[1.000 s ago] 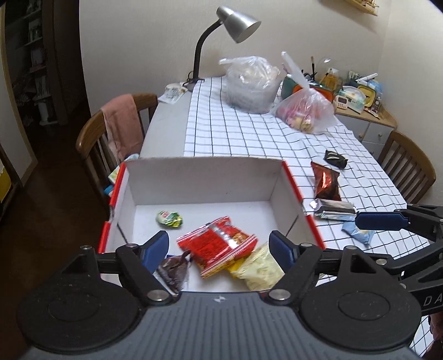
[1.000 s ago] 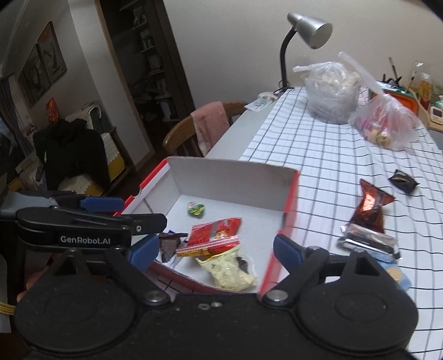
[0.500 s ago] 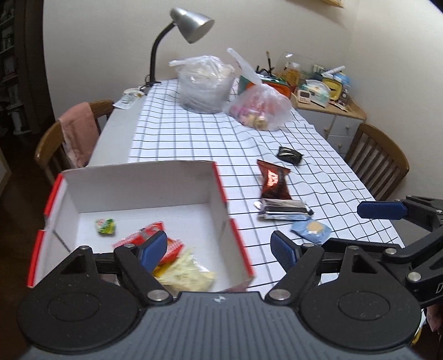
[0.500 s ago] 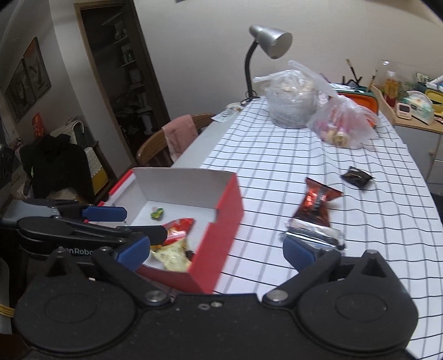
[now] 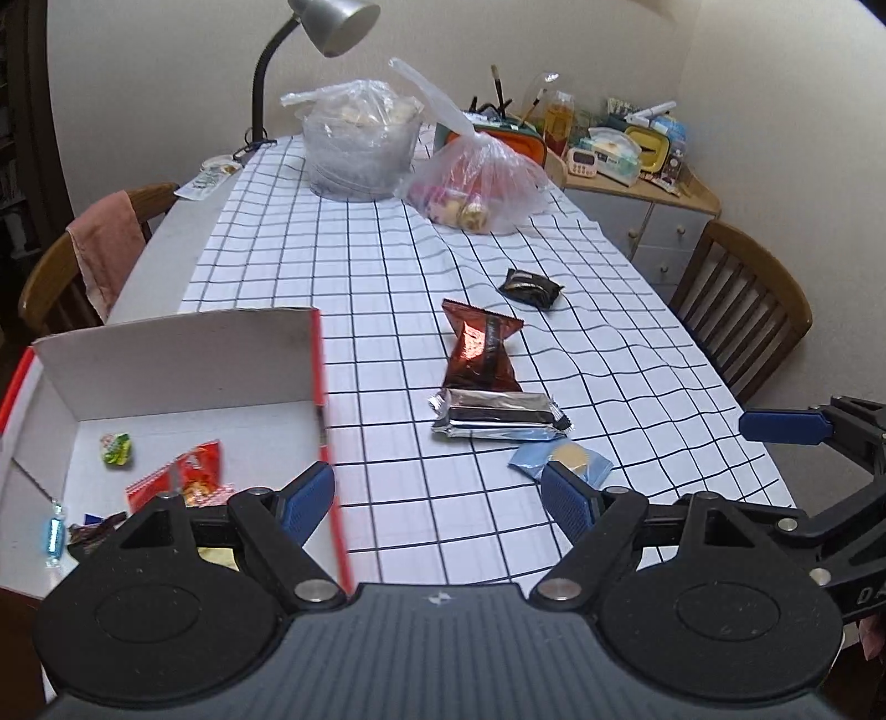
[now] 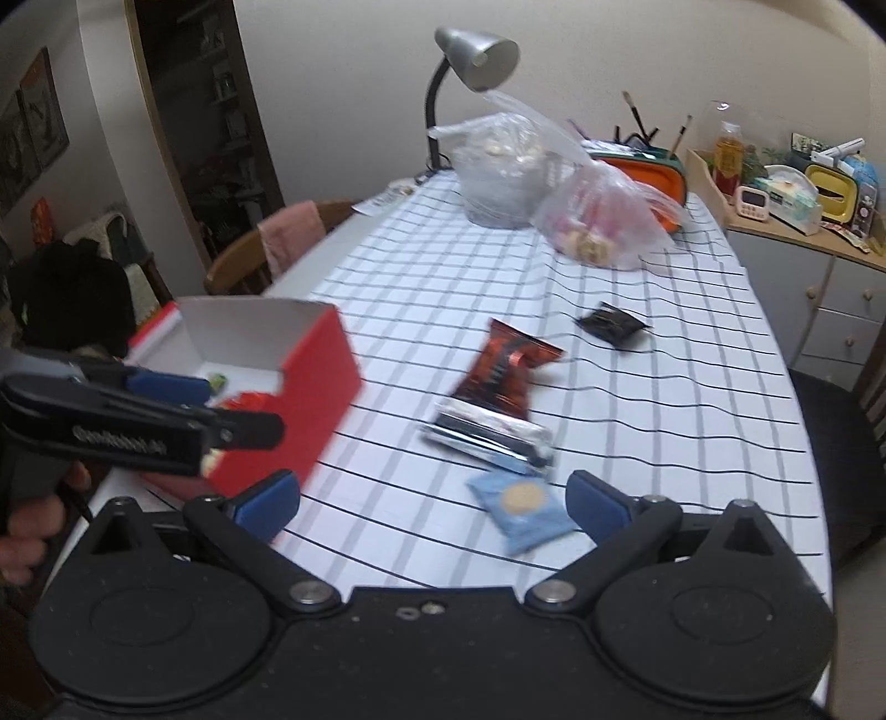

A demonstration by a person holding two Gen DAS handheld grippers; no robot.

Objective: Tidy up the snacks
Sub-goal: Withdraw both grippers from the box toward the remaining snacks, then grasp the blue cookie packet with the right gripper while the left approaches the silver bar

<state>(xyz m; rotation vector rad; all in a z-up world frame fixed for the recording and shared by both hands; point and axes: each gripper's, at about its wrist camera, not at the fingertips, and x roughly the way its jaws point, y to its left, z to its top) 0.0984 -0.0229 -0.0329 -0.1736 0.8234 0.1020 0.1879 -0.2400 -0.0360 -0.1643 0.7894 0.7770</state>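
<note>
Both grippers hang over the near edge of the worktop [image 5: 387, 531], which is covered by a white cloth with a black grid. The left gripper [image 5: 437, 501] has its jaws well apart and empty. The right gripper [image 6: 432, 501] stands with jaws at their widest, also empty; the pale-blue biscuit sachet [image 6: 523, 512] lies just ahead of them, flat, untouched.

Work is judged part done. The red-sided, white-lined cardboard box [image 5: 183, 354], at the near left, already contains a red crinkled packet [image 5: 188, 482], a small green sweet [image 5: 116, 448] and some dark wrappers.

Four items remain loose on the cloth, in a line running away from the grippers:
- the blue sachet, soft and matt;
- a silver foil bar [image 5: 498, 421], oblong and glossy, just beyond it;
- a copper-red foil pouch [image 5: 482, 354] with pinched ends, touching the bar;
- a small black wrapper [image 5: 529, 288], apart.

At the far end stand two clear plastic bags [image 5: 476, 188] and a grey desk lamp [image 5: 332, 22].
</note>
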